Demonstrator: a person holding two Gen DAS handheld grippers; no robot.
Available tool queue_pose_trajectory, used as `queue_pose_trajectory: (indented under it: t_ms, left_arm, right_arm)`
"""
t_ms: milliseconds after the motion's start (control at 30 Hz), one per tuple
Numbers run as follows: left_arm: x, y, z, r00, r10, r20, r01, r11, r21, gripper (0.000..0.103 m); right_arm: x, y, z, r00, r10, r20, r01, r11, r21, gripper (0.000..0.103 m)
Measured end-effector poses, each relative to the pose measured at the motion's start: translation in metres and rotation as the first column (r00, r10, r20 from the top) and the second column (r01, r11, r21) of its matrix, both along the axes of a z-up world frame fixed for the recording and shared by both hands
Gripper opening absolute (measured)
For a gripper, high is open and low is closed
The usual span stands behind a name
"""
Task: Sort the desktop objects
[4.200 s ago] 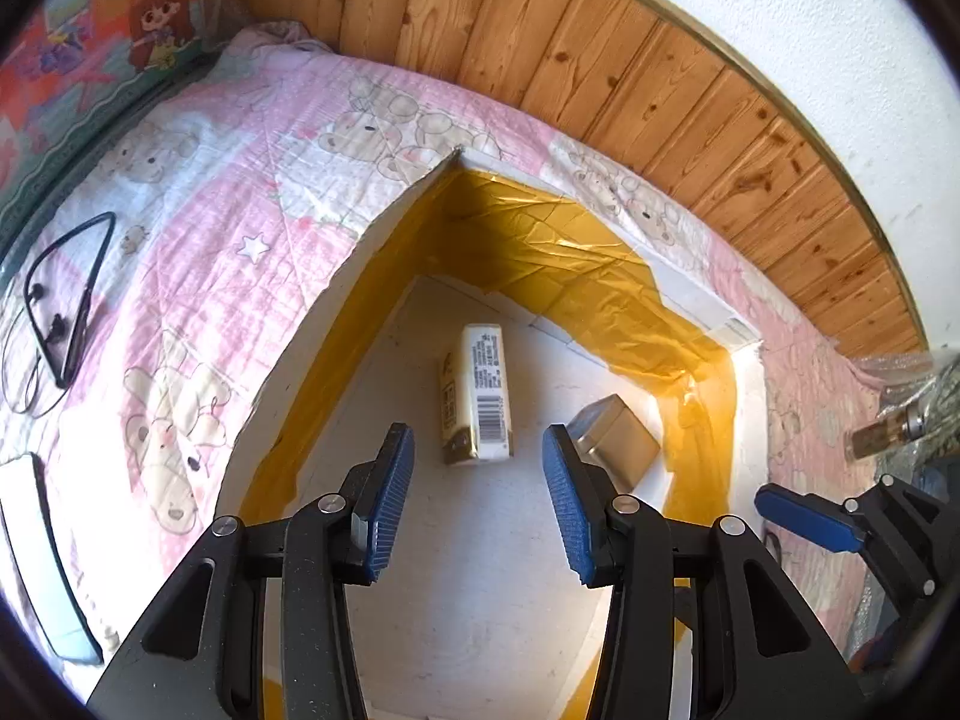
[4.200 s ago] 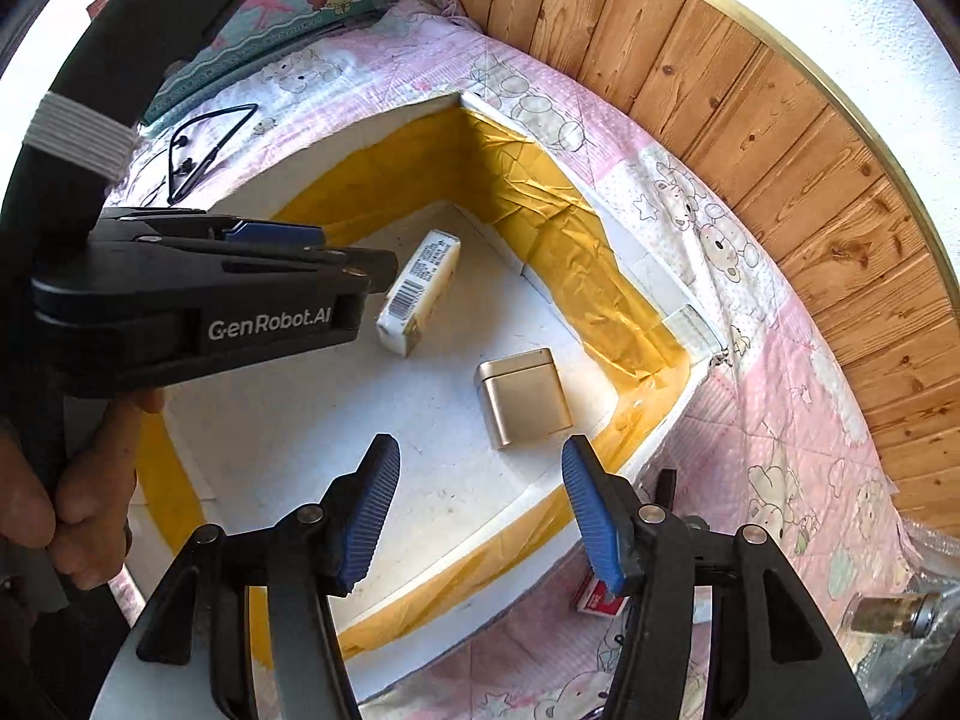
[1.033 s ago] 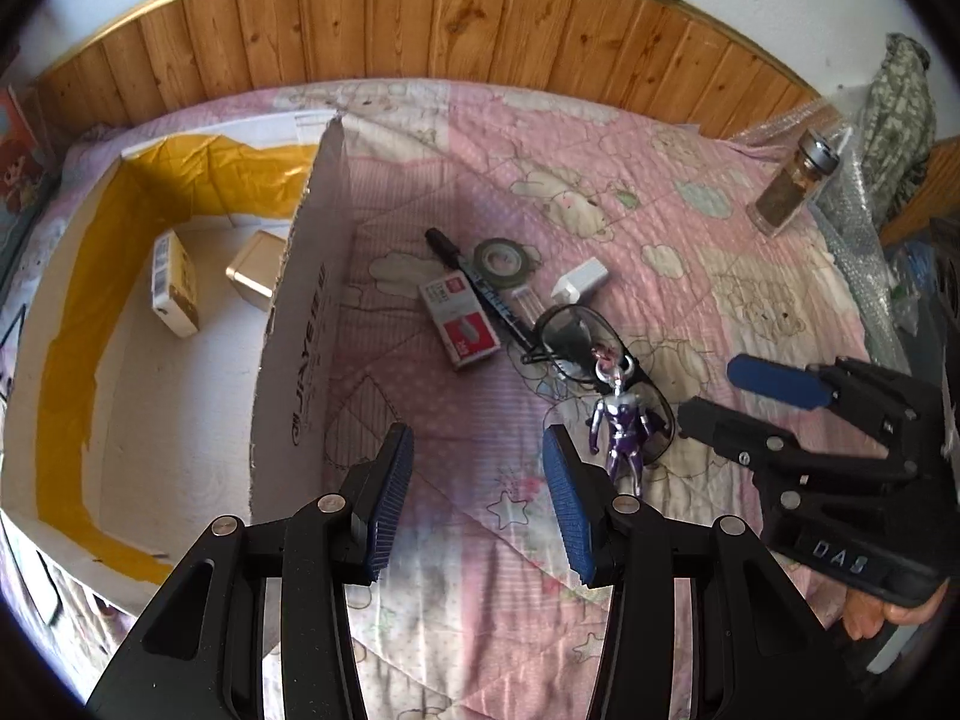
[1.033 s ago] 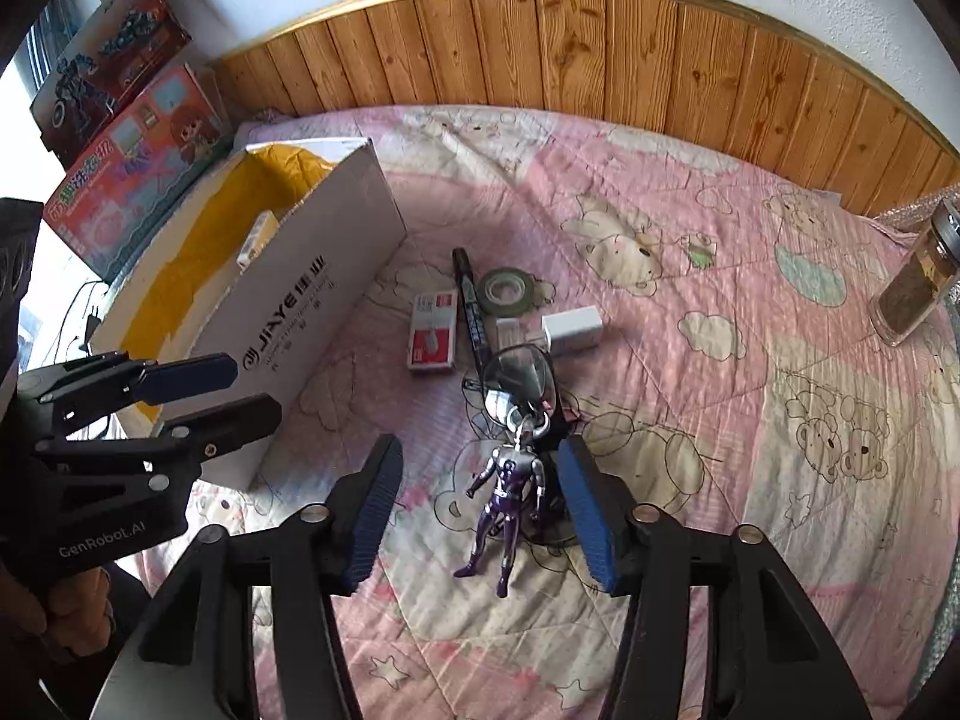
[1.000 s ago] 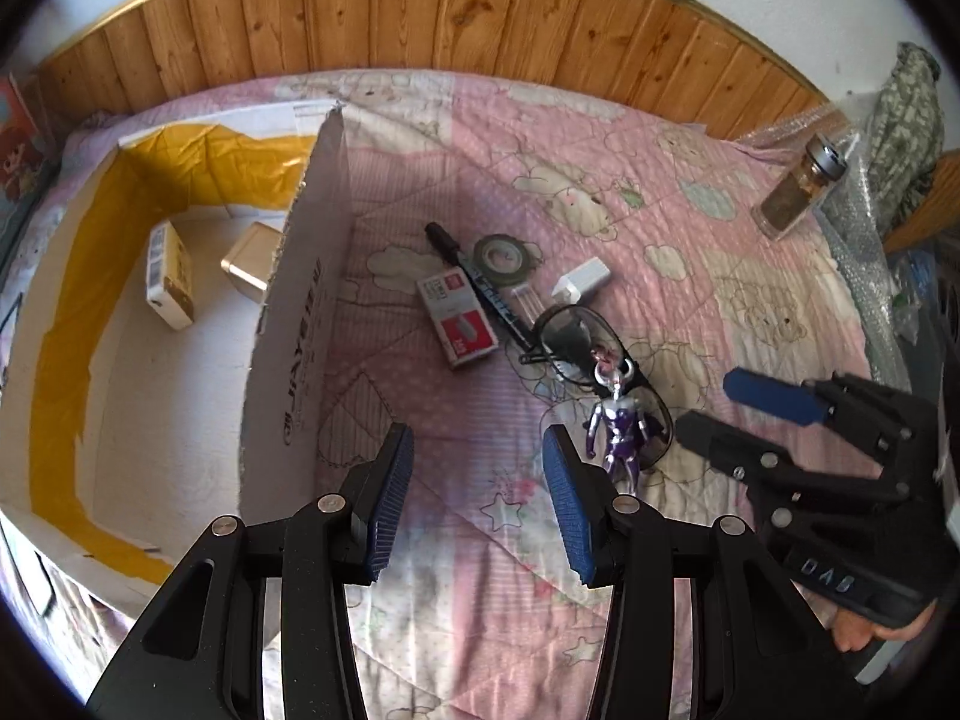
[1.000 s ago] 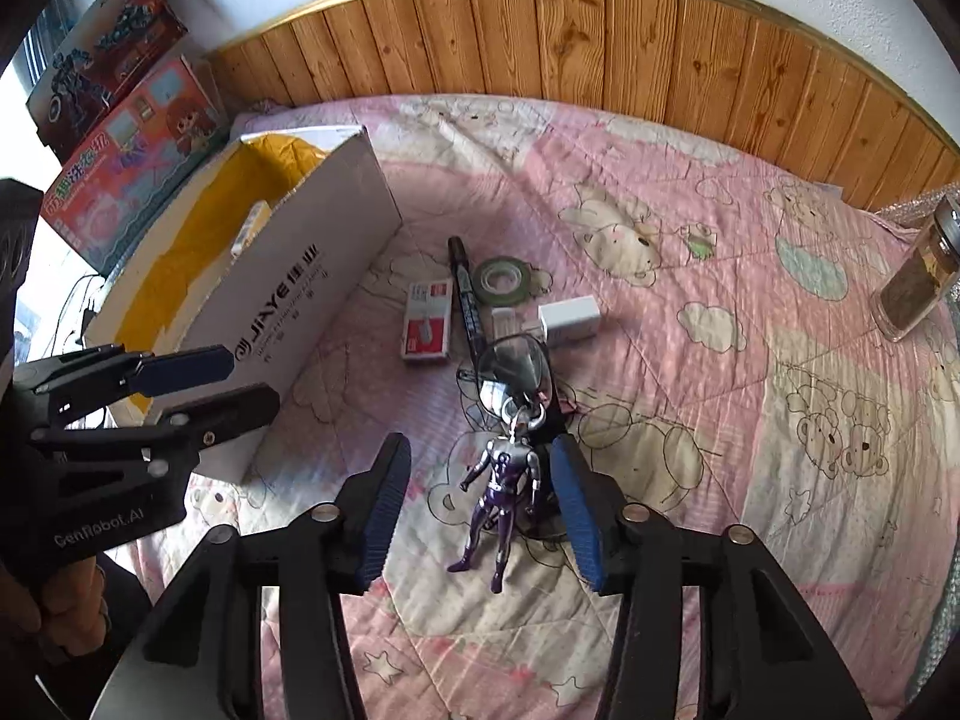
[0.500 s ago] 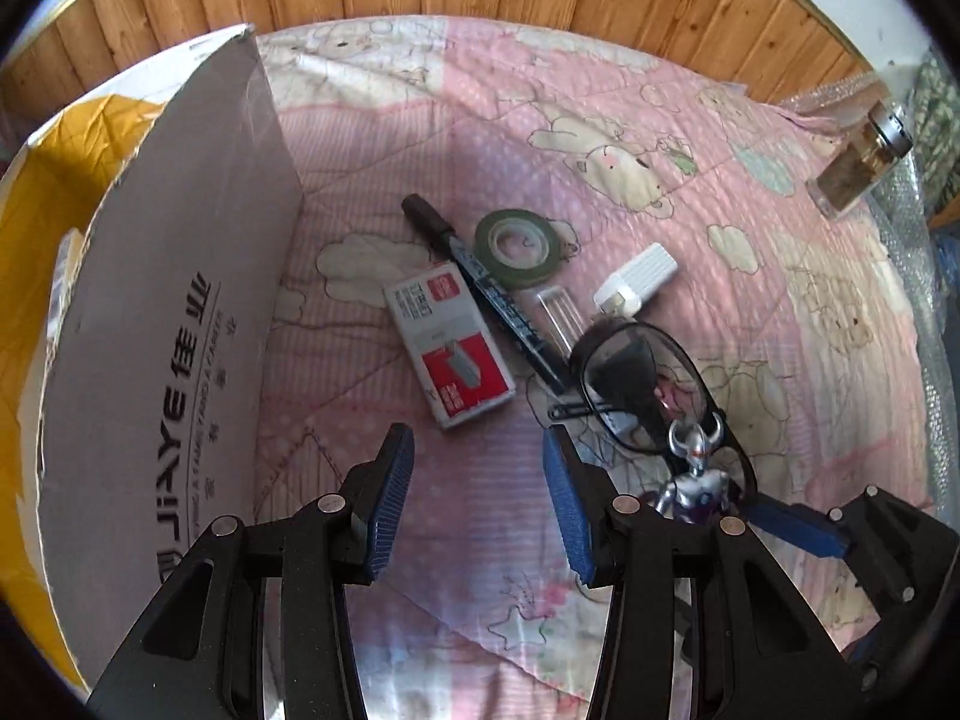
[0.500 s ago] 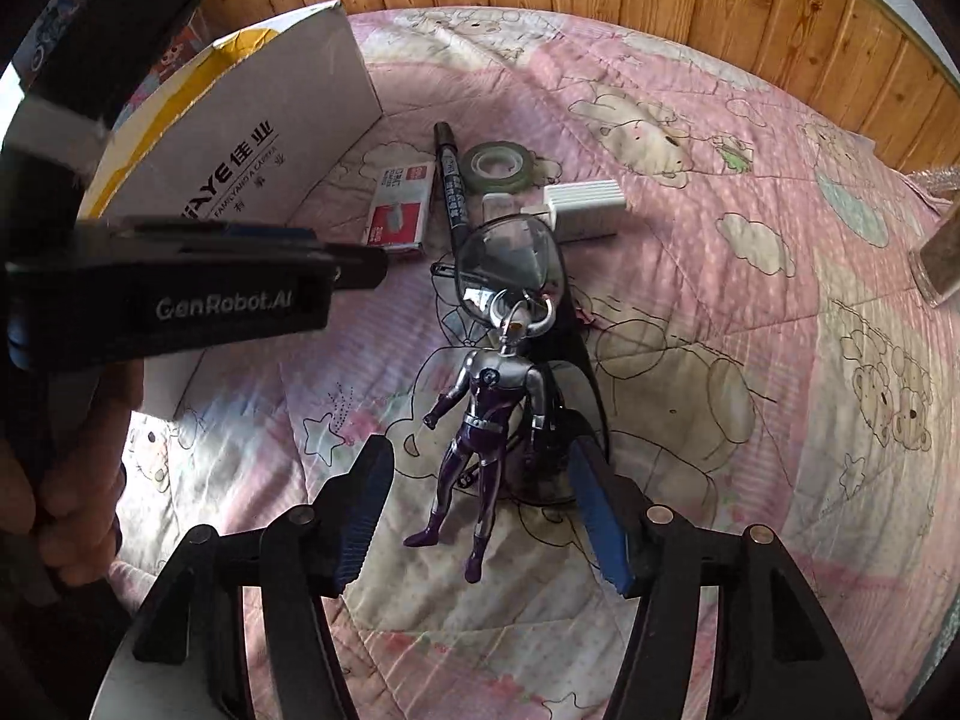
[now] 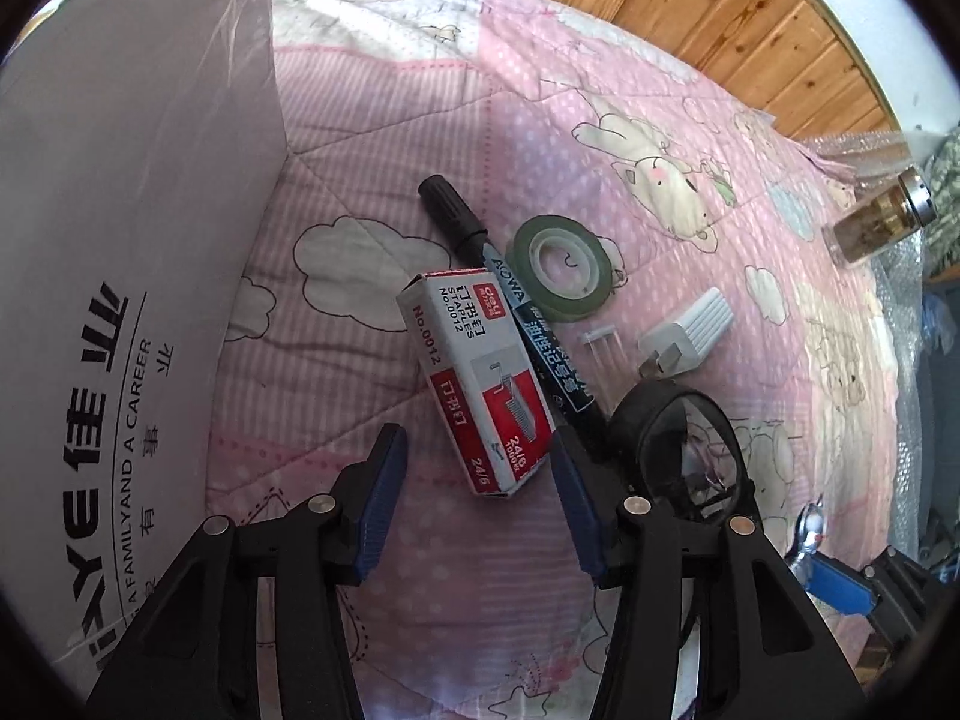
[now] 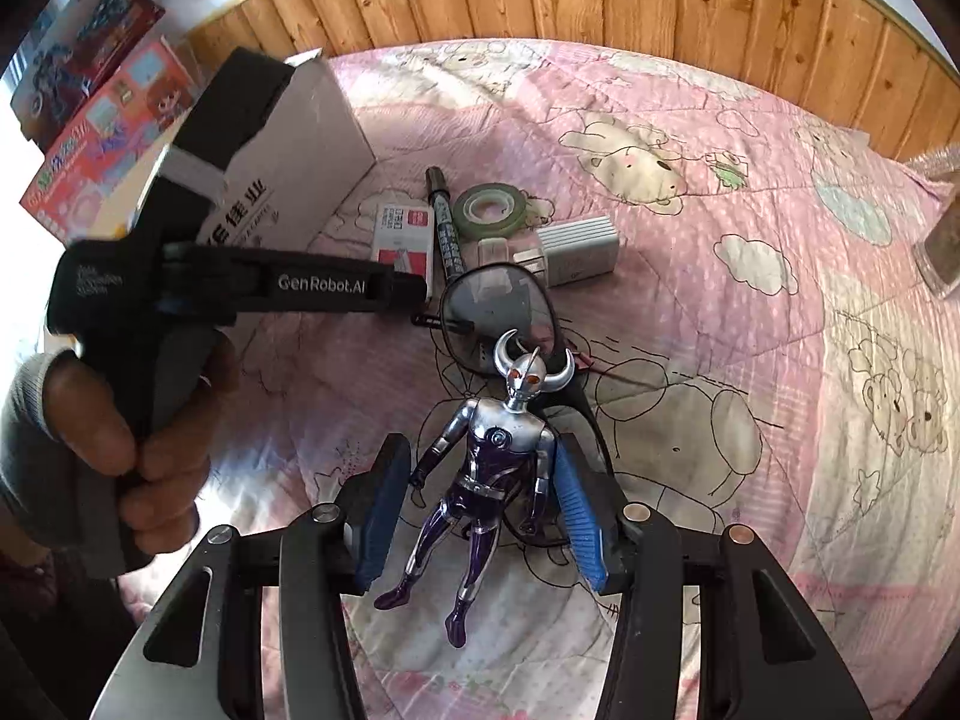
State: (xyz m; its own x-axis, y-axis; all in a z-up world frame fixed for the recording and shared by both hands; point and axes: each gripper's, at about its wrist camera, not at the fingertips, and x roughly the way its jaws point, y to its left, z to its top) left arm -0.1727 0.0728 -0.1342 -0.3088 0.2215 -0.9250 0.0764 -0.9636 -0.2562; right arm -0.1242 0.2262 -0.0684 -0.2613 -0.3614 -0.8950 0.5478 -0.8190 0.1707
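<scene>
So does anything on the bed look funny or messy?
A bit. The toy figure lies flat on its back on top of the glasses, which could scratch or bend them. The marker rests partly on the staple box. Nothing looks spilled or broken.

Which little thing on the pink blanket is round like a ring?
The green roll of tape, with a hole in its middle. The red-and-white staple box and black marker pen beside it are straight-sided.

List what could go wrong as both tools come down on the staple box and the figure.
1. The right tool is closing around the toy figure, which lies on the glasses; a pad may catch the frame and drag it along.
2. The left tool is opening over the staple box; the marker lies against the box, so one pad may land on it.
</scene>
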Motion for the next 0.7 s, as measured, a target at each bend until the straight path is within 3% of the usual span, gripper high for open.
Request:
queue_pose_trajectory:
  t_ms: [100,167,200,267,700]
  left_arm:
    - [-0.003,0.004,-0.001,1.000,-0.007,-0.020,0.007,1.000,-0.025,0.056]
    - [-0.003,0.004,0.000,0.999,-0.013,-0.040,0.012,0.999,-0.031,0.051]
    - [-0.004,0.003,0.000,0.999,-0.010,-0.051,0.009,0.999,-0.032,0.044]
    - [-0.005,0.000,-0.001,0.998,-0.013,-0.057,0.014,1.000,0.008,0.019]
    - [0.003,-0.004,0.021,0.995,0.021,-0.097,-0.020,1.000,0.013,0.014]
  right_arm:
    - [-0.005,0.007,0.009,0.999,-0.036,0.039,0.039,0.997,-0.060,0.050]
    - [-0.006,0.005,0.012,0.998,-0.037,0.046,0.041,0.997,-0.072,0.050]
    - [-0.006,0.004,0.013,0.998,-0.035,0.043,0.038,0.997,-0.072,0.050]
    - [-0.004,0.000,0.015,0.999,-0.026,0.044,0.029,0.997,-0.075,0.050]
    - [-0.001,-0.002,0.023,1.000,-0.007,0.017,0.008,0.997,-0.073,0.050]
